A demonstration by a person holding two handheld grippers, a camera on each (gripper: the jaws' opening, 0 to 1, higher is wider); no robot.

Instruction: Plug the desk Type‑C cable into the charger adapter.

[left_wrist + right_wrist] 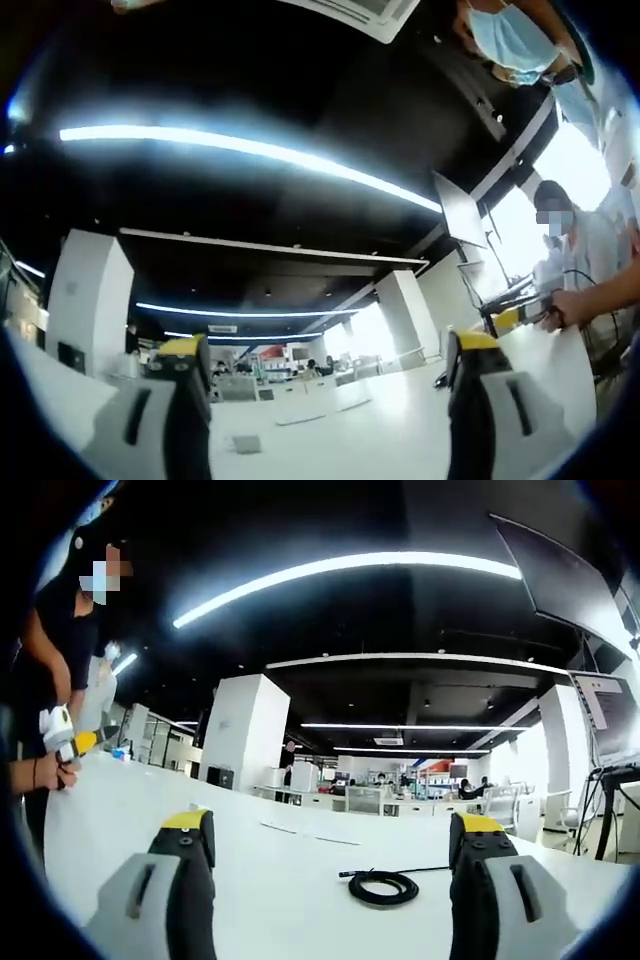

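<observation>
On the white desk (280, 880), toward its far edge, lies the black coiled Type-C cable (382, 886): light, limp, springy. Best pinched at the stiff plug end. Both the right tool (335, 855) and left tool (330, 375) gape, empty.

Left gripper (330, 400): two grey jaws rising at seven and five o'clock, each with black inner pads, a dark slot and a yellow cap. Right gripper (330, 880): same build, grey shells, black pads with small screws, yellow tips.
</observation>
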